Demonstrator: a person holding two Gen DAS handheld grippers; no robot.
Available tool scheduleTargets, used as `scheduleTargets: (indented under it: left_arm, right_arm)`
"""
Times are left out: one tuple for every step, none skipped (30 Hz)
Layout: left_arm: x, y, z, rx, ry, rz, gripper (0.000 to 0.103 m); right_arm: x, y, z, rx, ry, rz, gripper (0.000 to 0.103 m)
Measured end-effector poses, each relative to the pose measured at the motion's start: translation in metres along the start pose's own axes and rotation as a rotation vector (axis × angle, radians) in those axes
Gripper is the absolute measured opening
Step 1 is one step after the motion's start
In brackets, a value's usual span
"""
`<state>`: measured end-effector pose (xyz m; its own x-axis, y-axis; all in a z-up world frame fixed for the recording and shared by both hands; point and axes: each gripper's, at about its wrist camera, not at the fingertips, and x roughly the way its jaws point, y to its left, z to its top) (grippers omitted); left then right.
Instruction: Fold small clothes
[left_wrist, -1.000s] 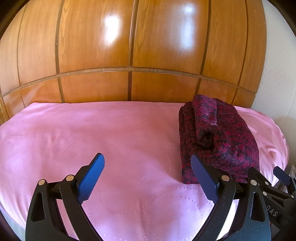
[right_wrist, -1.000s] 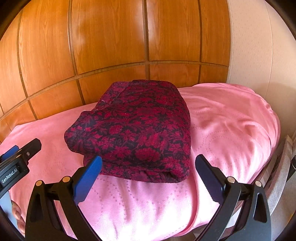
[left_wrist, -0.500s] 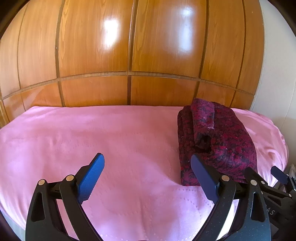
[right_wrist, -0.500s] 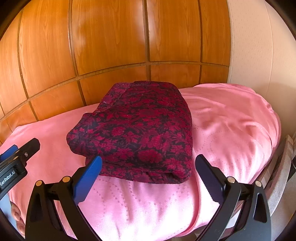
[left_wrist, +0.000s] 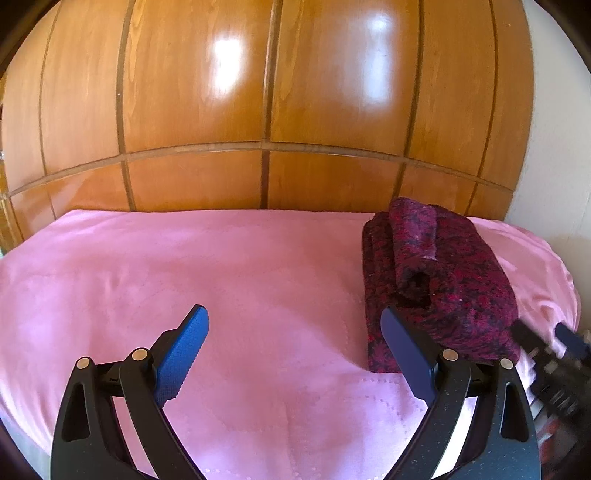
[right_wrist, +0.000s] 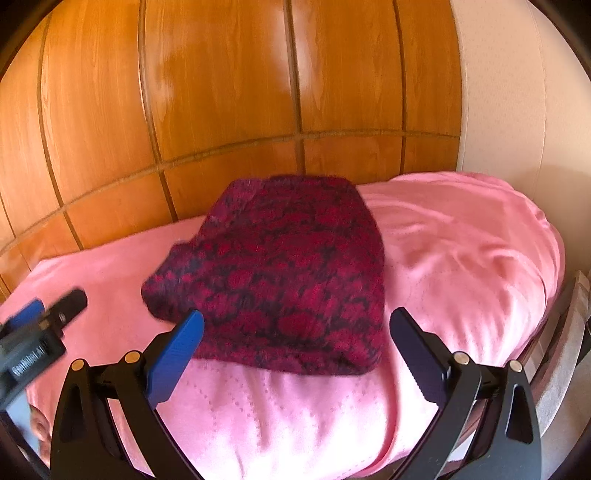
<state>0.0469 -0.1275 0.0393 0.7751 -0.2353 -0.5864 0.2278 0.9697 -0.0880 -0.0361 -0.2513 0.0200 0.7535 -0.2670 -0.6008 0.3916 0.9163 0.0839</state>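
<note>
On the pink bed (left_wrist: 258, 266) the folded garment (right_wrist: 288, 280) lies straight ahead of the gaping right hand-held gripper (right_wrist: 295, 332), nearer than the spread left hand-held gripper (left_wrist: 295, 328)

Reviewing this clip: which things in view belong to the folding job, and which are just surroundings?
Job:
- folded red floral garment
- left gripper, open
- right gripper, open

Surroundings:
- pink bedspread
- wooden headboard
- beige wall

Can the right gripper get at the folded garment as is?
Probably yes. The right gripper is open and empty, and the folded garment lies right ahead on the pink bedspread with nothing between.
</note>
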Motion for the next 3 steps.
scheduleTargets:
  left_arm:
    - [0.001, 0.001, 0.000, -0.006, 0.004, 0.002, 0.093]
    - [0.003, 0.003, 0.000, -0.010, 0.007, 0.005, 0.093]
    - [0.004, 0.004, 0.000, -0.013, 0.011, 0.008, 0.093]
  right_arm:
    - [-0.001, -0.004, 0.005, 0.008, -0.010, 0.002, 0.100]
    - [-0.002, -0.012, 0.012, 0.026, -0.021, 0.002, 0.100]
    - [-0.002, -0.018, 0.017, 0.042, -0.027, -0.004, 0.101]
